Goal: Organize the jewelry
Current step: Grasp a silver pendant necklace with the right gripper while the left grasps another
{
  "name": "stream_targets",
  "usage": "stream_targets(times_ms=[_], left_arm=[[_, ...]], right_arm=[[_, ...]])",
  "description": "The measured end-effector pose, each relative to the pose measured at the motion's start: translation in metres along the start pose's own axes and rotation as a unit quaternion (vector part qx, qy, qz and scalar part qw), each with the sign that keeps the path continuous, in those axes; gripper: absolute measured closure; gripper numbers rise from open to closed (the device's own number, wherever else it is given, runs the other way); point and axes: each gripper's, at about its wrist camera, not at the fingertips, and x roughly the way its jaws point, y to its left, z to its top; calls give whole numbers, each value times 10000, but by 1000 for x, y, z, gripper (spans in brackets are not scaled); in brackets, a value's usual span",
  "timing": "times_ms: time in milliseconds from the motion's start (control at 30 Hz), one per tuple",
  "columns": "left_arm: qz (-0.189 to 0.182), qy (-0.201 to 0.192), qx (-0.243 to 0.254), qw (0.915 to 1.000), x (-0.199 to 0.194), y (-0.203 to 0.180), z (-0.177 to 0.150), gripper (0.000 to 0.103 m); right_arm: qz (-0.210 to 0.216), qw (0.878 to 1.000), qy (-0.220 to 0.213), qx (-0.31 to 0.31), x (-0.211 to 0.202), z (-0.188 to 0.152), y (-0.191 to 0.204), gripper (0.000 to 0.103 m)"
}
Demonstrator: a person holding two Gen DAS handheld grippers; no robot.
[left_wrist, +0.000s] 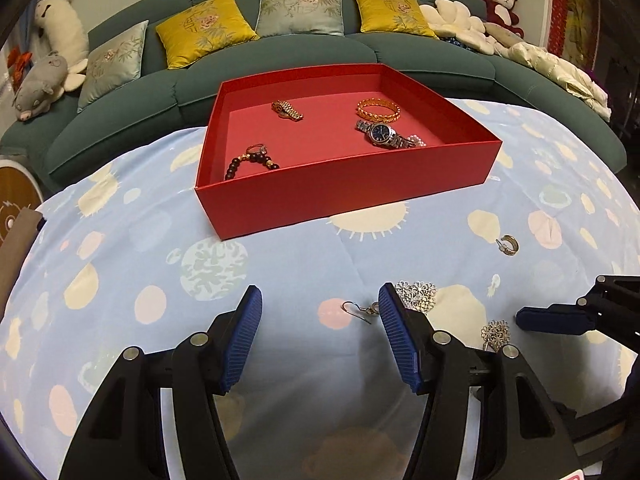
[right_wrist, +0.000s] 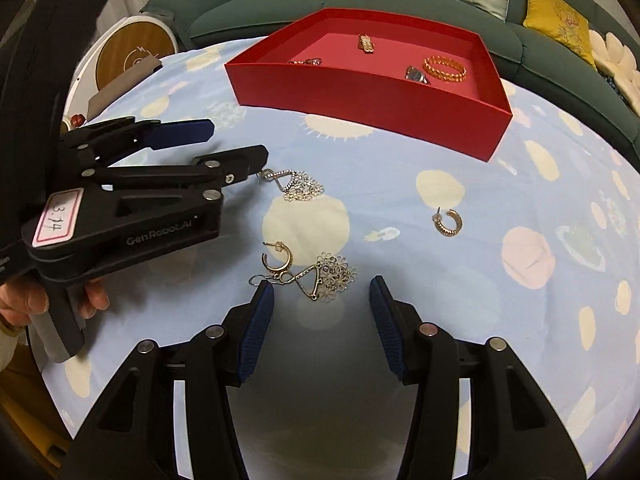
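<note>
**Claws spread over the last earrings**

The left claw [left_wrist: 320, 336] is held released and empty, low over the cloth-covered surface [left_wrist: 120, 264], with the hook of a floral drop earring [left_wrist: 416, 294] lying between its fingers, close to the right-hand one; the flower cluster sits just right of that finger. The right claw [right_wrist: 322, 328] is likewise spread wide and grips nothing. Just beyond its fingertips a second floral earring [right_wrist: 328, 278] is tangled beside a gold hoop [right_wrist: 276, 260]. A second hoop [right_wrist: 448, 222] lies apart to the right.

The red tray [left_wrist: 344, 192] stands at the far side and already holds a watch [left_wrist: 382, 133], a gold bangle [left_wrist: 378, 111], a bead bracelet [left_wrist: 250, 160] and a gold link piece [left_wrist: 287, 109]. The step in hand is judged to be the pickup of the loose earrings (four are left on the cloth). A small forward advance and a closing on the thin wire would be called for, then a carry to the tray; such fine hooks may slip from the ribbed pads.
</note>
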Motion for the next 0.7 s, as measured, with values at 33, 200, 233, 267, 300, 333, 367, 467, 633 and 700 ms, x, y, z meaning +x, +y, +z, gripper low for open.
stream_targets(times_ms=[33, 200, 233, 267, 300, 333, 367, 467, 633, 700], left_arm=[[-30, 48, -11, 10000, 4, 1, 0, 44], [-161, 76, 13, 9998, 12, -1, 3, 45], [-198, 92, 12, 9998, 12, -2, 4, 48], [-277, 110, 2, 9996, 12, -3, 5, 52], [-375, 116, 5, 9992, 12, -4, 4, 61], [-438, 119, 24, 9990, 12, -5, 4, 68], [-486, 122, 63, 9987, 11, -8, 4, 73], [-611, 125, 196, 9979, 9, -18, 3, 94], [-733, 174, 196, 9970, 6, -25, 3, 102], [-879, 187, 39, 9959, 3, -22, 5, 103]], right_arm=[[-23, 10000, -21, -46, 0, 0, 2, 49], [-103, 9996, -83, -250, 2, 2, 6, 58], [-101, 9996, -81, -246, 2, 3, 6, 60], [-104, 9996, -75, -233, 1, 3, 5, 64], [-102, 9997, -70, -222, 1, 3, 3, 70], [-116, 9997, -72, -216, 0, 3, 2, 73], [-110, 9997, -62, -198, 0, 3, 0, 79], [-110, 9998, -37, -158, -1, 4, -5, 89], [-120, 9998, -1, -164, -3, 3, -6, 99], [-122, 9998, -14, -141, -6, 3, -7, 99]])
